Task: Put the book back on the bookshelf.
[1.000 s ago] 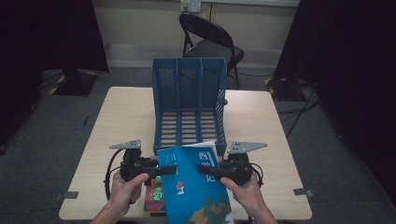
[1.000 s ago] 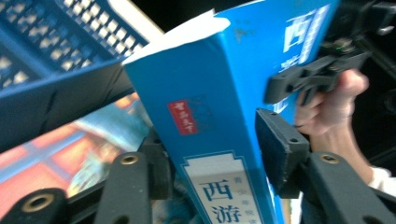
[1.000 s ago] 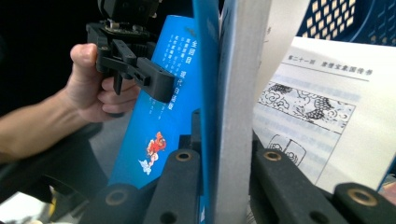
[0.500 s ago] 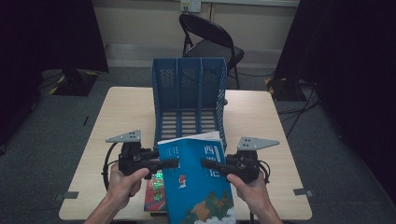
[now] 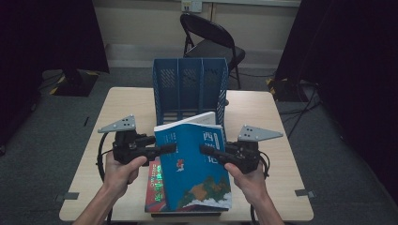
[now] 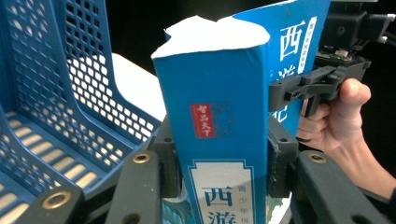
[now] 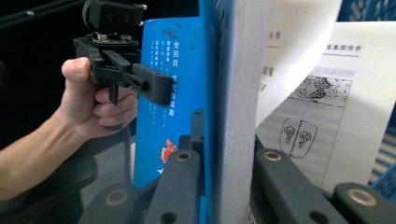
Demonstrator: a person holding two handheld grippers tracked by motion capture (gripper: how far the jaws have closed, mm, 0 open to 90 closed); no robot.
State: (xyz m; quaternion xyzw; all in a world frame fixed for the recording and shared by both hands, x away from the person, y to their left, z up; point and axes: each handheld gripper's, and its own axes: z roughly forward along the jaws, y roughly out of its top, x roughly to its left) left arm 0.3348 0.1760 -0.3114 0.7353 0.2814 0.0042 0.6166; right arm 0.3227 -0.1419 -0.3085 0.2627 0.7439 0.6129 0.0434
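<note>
While I hold the thick blue paperback book (image 5: 192,164) tilted just before the blue plastic file rack (image 5: 190,89), its floppy covers sag; left tongs (image 6: 219,158) pinch the stiff spine, right tongs (image 7: 224,163) the page block.

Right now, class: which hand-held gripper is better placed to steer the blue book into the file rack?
Left, probably: the left hand-held gripper clamps the blue book at its spine, nearer the file rack; the right one pinches loose pages.
</note>
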